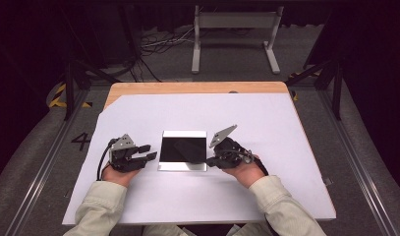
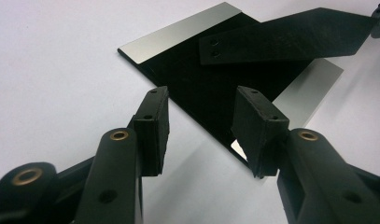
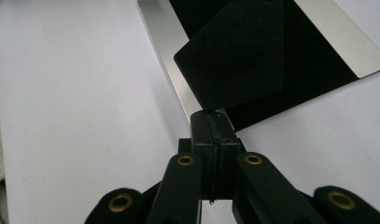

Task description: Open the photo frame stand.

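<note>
While the right gripper (image 3: pixel 214 122) pinches a black card (image 3: pixel 236 58) flat over the dark plate (image 1: pixel 183 149) mid-sheet, nearer the sheet's (image 1: pixel 138 108) front edge, the left gripper (image 2: pixel 201 128) waits spread at the plate's left edge. Looks like placement; next needs a square lowering, then release.

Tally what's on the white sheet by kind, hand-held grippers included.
Hand-held gripper: 2, left open, right shut on the black card
Mirror-like square plate: 1
Black card: 1
Total: 4
</note>
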`<state>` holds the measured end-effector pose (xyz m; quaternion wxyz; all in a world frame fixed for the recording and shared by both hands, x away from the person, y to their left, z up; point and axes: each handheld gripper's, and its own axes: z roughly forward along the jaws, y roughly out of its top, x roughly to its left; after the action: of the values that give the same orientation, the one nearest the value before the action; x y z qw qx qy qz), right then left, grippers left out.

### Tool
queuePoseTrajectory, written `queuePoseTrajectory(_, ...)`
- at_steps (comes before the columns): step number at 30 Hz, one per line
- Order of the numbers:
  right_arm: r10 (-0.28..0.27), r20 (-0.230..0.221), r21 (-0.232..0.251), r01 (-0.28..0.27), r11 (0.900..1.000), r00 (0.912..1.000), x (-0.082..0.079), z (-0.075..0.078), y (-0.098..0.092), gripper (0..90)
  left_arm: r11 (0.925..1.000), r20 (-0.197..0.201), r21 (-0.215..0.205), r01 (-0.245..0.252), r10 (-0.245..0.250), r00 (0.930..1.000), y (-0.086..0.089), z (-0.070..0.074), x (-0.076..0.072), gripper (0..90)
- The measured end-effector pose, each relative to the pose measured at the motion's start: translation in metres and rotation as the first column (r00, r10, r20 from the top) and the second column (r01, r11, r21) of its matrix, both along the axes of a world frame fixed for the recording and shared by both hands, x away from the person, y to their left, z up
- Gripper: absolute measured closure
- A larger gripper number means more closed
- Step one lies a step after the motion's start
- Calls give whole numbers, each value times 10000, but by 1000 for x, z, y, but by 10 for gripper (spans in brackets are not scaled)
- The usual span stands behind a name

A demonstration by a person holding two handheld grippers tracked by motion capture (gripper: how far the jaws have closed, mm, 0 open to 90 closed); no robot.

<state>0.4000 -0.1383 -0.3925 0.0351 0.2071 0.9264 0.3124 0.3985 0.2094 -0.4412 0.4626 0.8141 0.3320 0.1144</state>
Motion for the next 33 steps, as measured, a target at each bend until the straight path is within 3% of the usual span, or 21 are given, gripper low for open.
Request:
queuePoseTrajectory(10, -243, 444, 1112, 192, 9936, 9987, -1, 5, -3, 899, 10000, -91, -30, -27, 26, 10000, -1, -1, 0, 563)
queuePoseTrajectory(20, -428, 636, 2214, 277, 9748, 9971, 3, 9, -5, 899, 10000, -81, -44, 34, -35, 10000, -1, -1, 0, 561)
queuePoseTrajectory(33, -759, 549, 2939, 566, 9542, 9956, 9, 8, -4, 898, 9997, -191, 35, 248, -247, 9995, -4, -3, 1, 558)
